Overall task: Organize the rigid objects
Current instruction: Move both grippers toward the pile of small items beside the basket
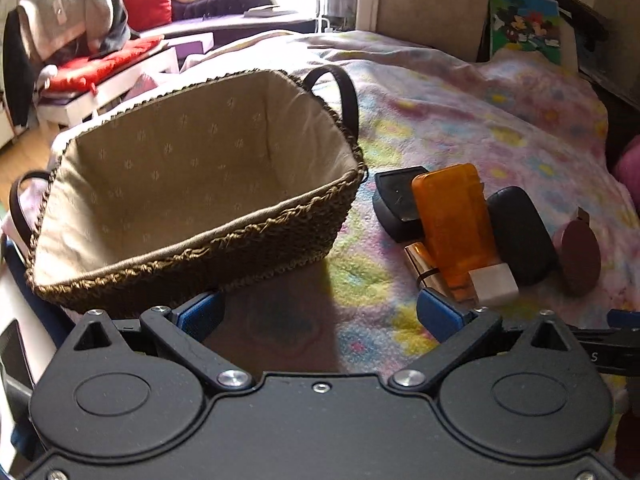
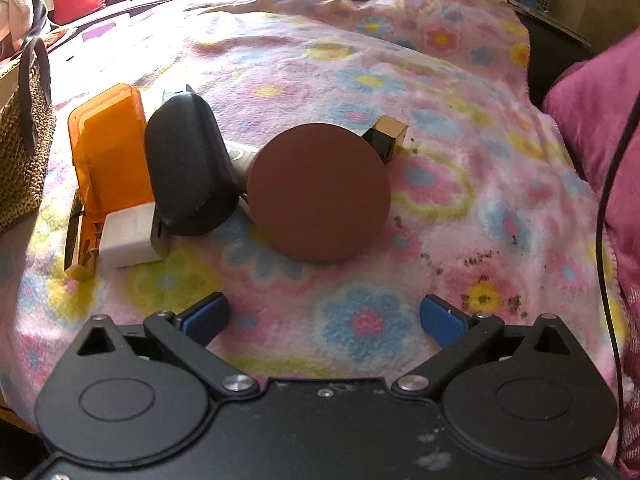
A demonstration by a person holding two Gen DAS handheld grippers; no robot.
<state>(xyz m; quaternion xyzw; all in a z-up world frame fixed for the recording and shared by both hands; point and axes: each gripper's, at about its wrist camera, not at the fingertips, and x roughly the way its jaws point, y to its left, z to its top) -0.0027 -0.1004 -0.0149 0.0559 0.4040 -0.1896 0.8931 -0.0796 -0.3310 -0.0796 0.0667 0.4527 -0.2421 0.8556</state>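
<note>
Both tongs stand wide with nothing between their blue pads: my left tongs (image 1: 320,312) hover over the flowered blanket (image 1: 460,120) on the bed, just in front of the woven basket (image 1: 192,256), and my right tongs (image 2: 324,316) hang above bare blanket just short of the brown round disc (image 2: 320,192). I read that as both being readied for a first pick, since the basket's lining shows bare wherever I can see into it.

The rigid things lie huddled in one cluster beside the basket, touching or overlapping. That keeps the carry short, I judge, but leaves little finger room between neighbours.

Counting them:
- one orange translucent case (image 1: 452,224)
- one black rounded case (image 1: 520,236)
- one black square box (image 1: 396,204)
- one white charger block (image 1: 496,284)
- one gold-trimmed tube (image 1: 420,260) partly under the orange case
- one small black-and-gold block (image 2: 388,136) behind the disc
- one whitish piece (image 2: 240,160) wedged between the black case and the disc; I cannot tell what it is.

The disc sits on the cluster's open side, so I would take it first with my right.
</note>
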